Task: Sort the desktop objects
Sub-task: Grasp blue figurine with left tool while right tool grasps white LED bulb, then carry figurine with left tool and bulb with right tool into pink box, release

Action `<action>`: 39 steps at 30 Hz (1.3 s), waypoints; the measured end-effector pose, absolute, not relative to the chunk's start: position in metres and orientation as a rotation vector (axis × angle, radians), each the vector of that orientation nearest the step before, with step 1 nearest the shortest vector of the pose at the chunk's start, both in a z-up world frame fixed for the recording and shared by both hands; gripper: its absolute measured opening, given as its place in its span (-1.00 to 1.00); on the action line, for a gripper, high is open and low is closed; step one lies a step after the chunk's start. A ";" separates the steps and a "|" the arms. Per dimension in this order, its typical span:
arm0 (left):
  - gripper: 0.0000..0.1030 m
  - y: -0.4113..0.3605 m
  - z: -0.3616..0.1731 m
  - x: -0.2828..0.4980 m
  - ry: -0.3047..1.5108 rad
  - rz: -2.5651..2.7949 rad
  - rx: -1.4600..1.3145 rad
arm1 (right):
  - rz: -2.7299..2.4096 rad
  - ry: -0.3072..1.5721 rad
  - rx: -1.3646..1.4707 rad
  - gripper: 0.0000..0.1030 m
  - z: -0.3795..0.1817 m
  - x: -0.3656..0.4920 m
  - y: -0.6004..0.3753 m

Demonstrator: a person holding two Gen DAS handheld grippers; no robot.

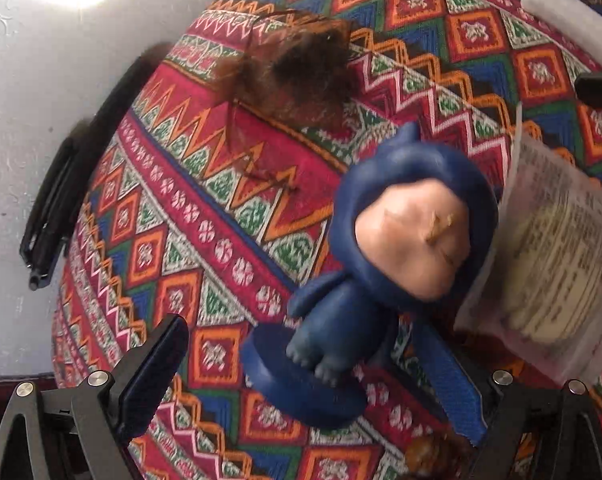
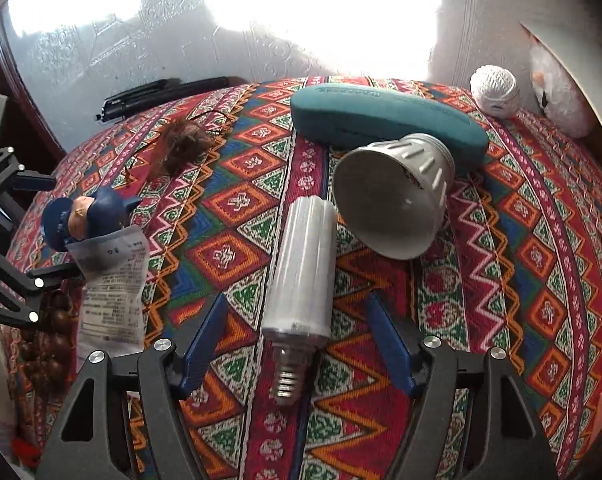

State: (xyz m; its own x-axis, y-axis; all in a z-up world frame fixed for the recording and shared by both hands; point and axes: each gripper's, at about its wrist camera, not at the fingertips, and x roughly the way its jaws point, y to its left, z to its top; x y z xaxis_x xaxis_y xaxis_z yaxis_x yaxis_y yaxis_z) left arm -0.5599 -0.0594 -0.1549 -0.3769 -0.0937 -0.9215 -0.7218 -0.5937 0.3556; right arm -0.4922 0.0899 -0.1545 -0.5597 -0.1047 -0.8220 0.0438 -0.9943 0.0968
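The bulb (image 2: 297, 280) lies untouched between the parted right gripper (image 2: 297, 344); the pads should be centred, then closed gently.

The left gripper (image 1: 313, 372), likewise spread, straddles the figurine (image 1: 381, 248) without contact.

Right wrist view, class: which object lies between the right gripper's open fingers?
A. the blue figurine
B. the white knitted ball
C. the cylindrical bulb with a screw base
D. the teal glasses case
C: the cylindrical bulb lies lengthwise between the open fingers of the right gripper, its screw base nearest the camera, neither pad touching it.

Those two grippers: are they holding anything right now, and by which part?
Nothing is held. The blue figurine lies between the left gripper's open jaws, the cylindrical bulb between the right gripper's, ungripped.
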 end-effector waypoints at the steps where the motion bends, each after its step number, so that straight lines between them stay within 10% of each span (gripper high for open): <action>1: 0.74 -0.056 -0.154 -0.563 1.050 2.006 -1.440 | -2.714 -0.077 1.413 0.37 -0.156 -0.494 0.089; 3: 0.02 -0.049 -0.151 -0.567 0.964 1.980 -1.458 | -2.732 -0.012 1.371 -0.36 -0.155 -0.493 0.085; 19: -0.09 -0.028 -0.030 -0.388 0.627 2.229 -1.241 | -2.691 -0.244 1.264 -0.40 -0.063 -0.324 0.136; 21: -0.83 -0.021 -0.024 -0.370 0.578 2.199 -1.228 | -2.704 -0.236 1.252 -0.40 -0.050 -0.294 0.144; 26: -0.77 0.001 -0.017 -0.350 0.604 2.238 -1.222 | -2.707 -0.241 1.244 -0.40 -0.036 -0.236 0.156; 30: 0.63 -0.017 -0.021 -0.368 0.606 2.392 -1.293 | -2.687 -0.212 1.246 -0.40 -0.035 -0.206 0.162; 34: 0.63 -0.022 -0.048 -0.378 0.475 2.302 -1.412 | -2.658 -0.219 1.251 -0.39 -0.044 -0.196 0.171; 39: 0.60 0.022 -0.112 -0.384 0.804 2.176 -1.516 | -2.612 -0.282 1.296 -0.39 -0.062 -0.206 0.180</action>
